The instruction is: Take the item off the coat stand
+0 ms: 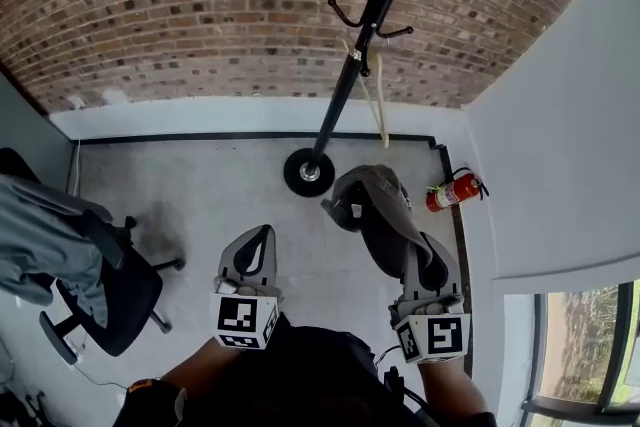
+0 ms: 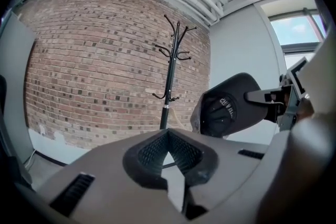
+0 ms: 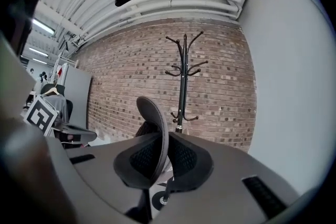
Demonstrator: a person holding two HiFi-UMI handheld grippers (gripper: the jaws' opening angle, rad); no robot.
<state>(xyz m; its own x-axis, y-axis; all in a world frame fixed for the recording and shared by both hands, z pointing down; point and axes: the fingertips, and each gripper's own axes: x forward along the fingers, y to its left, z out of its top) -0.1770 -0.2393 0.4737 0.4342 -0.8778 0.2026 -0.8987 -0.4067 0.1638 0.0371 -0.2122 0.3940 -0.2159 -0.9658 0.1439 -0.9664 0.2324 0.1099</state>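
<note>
The black coat stand [image 1: 350,85] rises in front of the brick wall, its round base [image 1: 308,172] on the grey floor. A thin beige cord [image 1: 378,105] hangs from one of its lower hooks. A grey cap [image 1: 380,215] hangs off the stand, held out in front of me, with my right gripper [image 1: 425,265] shut on its brim. In the right gripper view the brim [image 3: 155,139] stands edge-on between the pads. In the left gripper view the cap [image 2: 228,107] shows at the right, with the stand [image 2: 169,81] beyond. My left gripper [image 1: 255,250] is shut and holds nothing.
A red fire extinguisher [image 1: 452,193] stands by the white wall on the right. A black office chair [image 1: 100,285] draped with a grey garment sits at the left. A window [image 1: 585,345] is at the lower right corner.
</note>
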